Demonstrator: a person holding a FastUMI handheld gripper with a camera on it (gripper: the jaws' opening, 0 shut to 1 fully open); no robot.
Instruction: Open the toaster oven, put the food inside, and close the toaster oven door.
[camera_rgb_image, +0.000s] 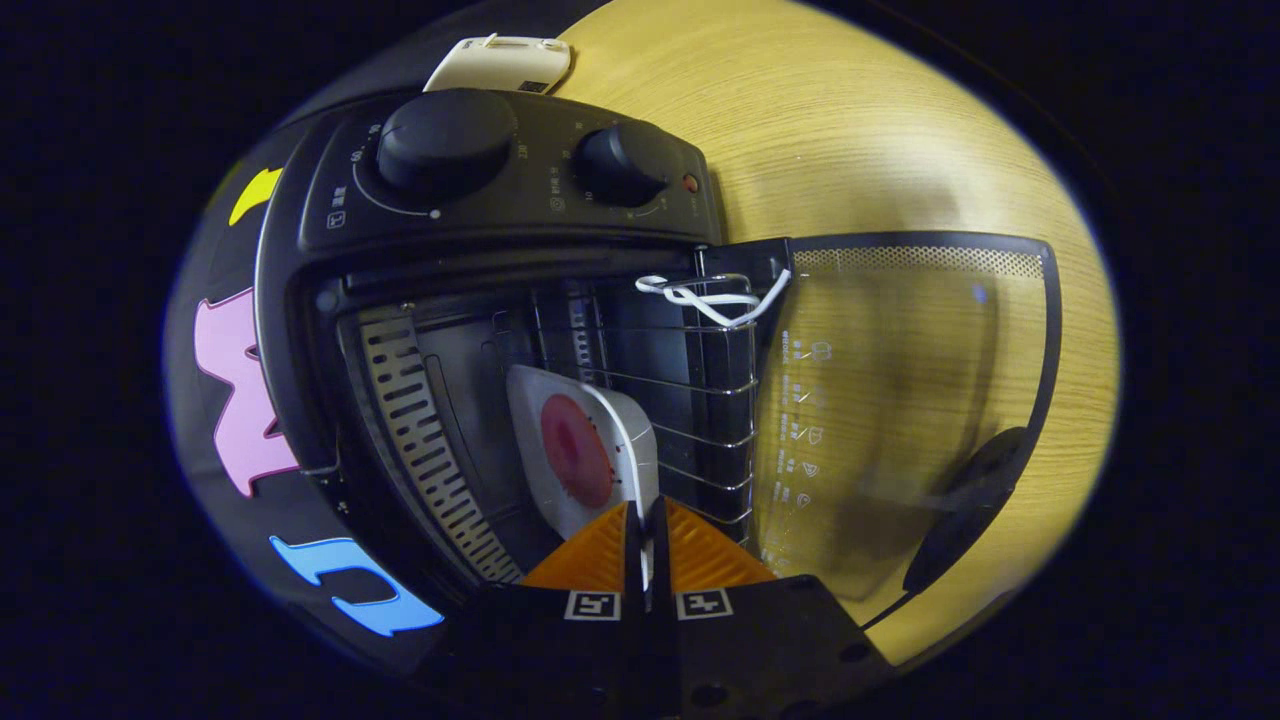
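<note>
Now I see hand-held gripper (646, 540) w/ fingers closed tight on edge of white plate (560, 440) | plate w/ red food (575, 450) sits inside toaster oven (500, 200), on wire rack (700, 400) | glass door (900, 400) swung fully open over wooden worktop (850, 130) | white cord (710, 298) tied on rack.

We see the tongs (645, 540) as two wedge-shaped fingers (592, 558) with finely ribbed inner faces, standing close together with only a thin slit between them. At the base of each finger sits a small square tag, white with a black block pattern, one on either side of the slit. Behind the tags we see a dark, matte housing that widens toward us, with a few round screw holes sunk into its surface.
</note>
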